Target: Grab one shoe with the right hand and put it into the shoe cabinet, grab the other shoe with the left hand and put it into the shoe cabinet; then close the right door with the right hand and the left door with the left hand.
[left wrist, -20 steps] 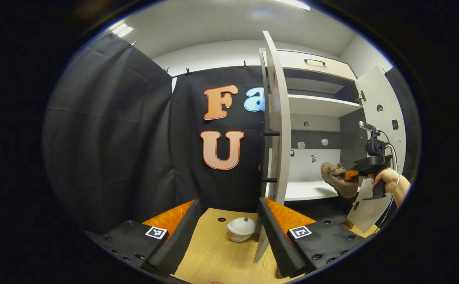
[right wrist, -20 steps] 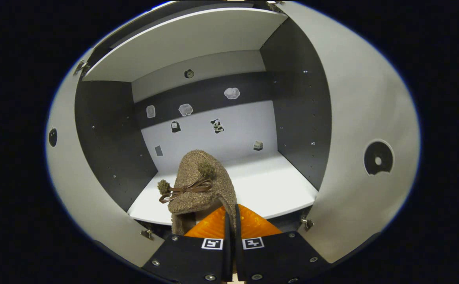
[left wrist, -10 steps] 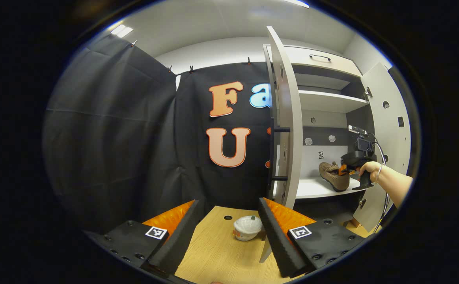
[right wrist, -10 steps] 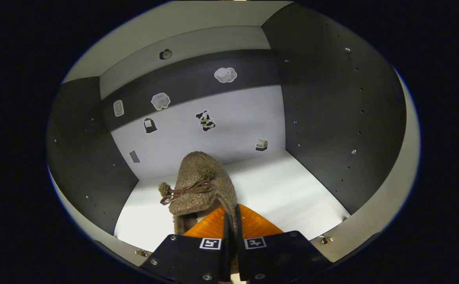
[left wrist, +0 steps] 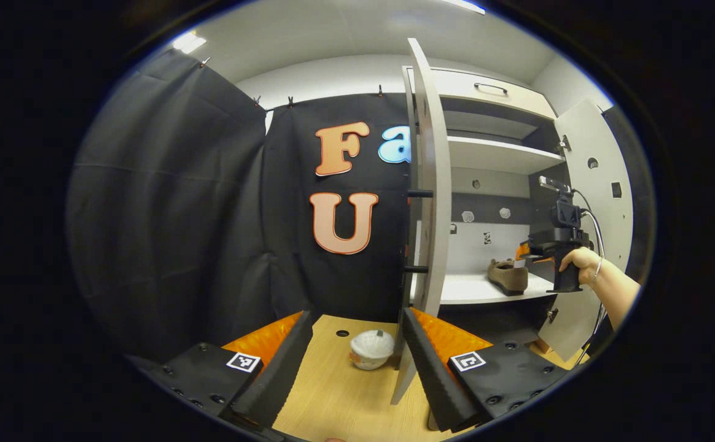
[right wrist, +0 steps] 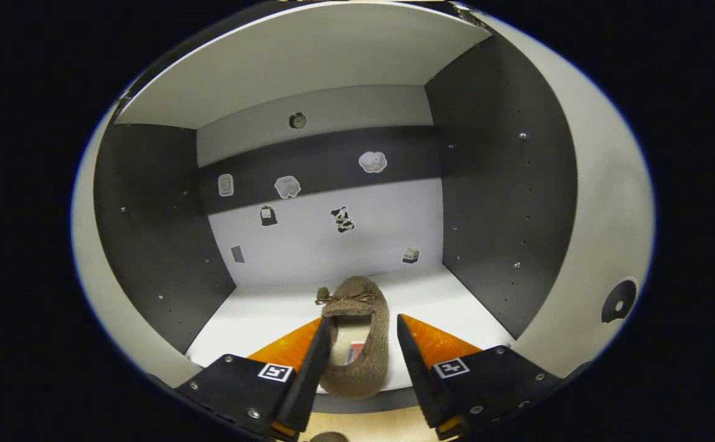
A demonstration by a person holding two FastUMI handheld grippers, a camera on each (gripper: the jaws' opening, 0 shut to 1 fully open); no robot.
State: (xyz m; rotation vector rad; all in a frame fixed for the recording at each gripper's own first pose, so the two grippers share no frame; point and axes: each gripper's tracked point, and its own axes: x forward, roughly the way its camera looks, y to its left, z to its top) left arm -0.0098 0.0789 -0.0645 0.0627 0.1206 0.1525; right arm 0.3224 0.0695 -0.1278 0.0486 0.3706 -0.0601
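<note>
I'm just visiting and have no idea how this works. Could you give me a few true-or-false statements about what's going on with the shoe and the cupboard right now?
1. The brown shoe lies on the white shelf inside the cabinet. True.
2. The right tool is clamped on the shoe. False: its fingers stand open on either side of the shoe, apart from it.
3. Both cabinet doors are shut. False: the left door and the right door both stand open.
4. The left tool is open and holds nothing. True.
5. A small white container sits on the wooden table ahead of the left tool. True.
</note>
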